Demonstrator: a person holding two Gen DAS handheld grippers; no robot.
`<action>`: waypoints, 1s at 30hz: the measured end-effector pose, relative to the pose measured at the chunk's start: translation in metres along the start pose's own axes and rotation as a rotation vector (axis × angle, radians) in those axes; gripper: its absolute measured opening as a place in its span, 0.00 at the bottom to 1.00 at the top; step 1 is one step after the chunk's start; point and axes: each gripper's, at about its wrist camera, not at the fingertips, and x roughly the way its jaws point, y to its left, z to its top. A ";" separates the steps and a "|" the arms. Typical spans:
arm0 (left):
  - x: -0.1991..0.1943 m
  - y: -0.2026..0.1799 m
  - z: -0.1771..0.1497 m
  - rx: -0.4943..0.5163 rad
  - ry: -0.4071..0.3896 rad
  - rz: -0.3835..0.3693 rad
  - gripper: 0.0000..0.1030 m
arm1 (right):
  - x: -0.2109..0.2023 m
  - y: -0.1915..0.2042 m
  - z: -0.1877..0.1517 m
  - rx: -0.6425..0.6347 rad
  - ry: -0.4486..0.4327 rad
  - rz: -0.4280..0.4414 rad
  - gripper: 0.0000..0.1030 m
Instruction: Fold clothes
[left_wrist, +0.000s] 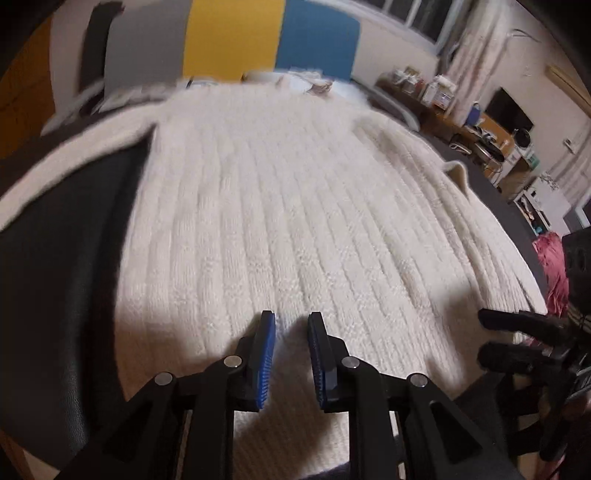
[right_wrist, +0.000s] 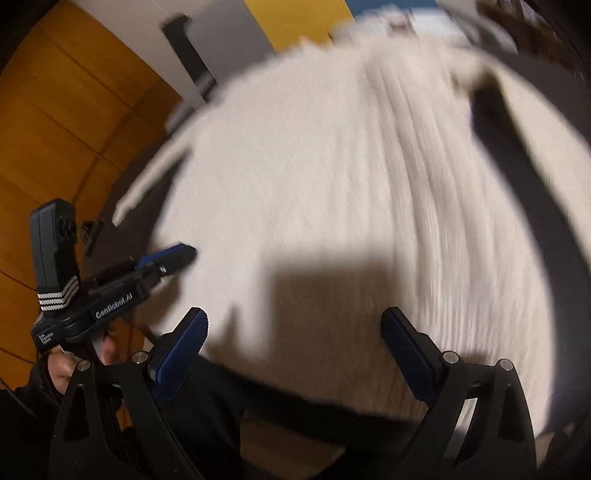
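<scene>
- The white ribbed sweater (left_wrist: 295, 206) lies spread flat on a dark surface (left_wrist: 66, 277).
- The left gripper (left_wrist: 291, 325) hovers over the hem, jaws narrow, seemingly gripping nothing.
- The right gripper (right_wrist: 295, 325) stands wide open, empty.

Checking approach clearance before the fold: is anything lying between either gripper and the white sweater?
Nothing visible. The left gripper and the right gripper both sit directly over the white sweater, jaws apart, with only bare knit beneath them.
</scene>
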 end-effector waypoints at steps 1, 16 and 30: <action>0.001 0.001 0.001 -0.005 0.005 -0.001 0.19 | -0.003 0.002 -0.003 -0.013 -0.043 0.005 0.94; -0.012 -0.022 0.014 0.043 0.027 0.012 0.18 | -0.132 -0.083 -0.020 0.184 -0.290 0.076 0.95; 0.028 -0.096 0.037 0.167 0.065 -0.055 0.19 | -0.184 -0.209 0.013 0.281 -0.292 -0.411 0.33</action>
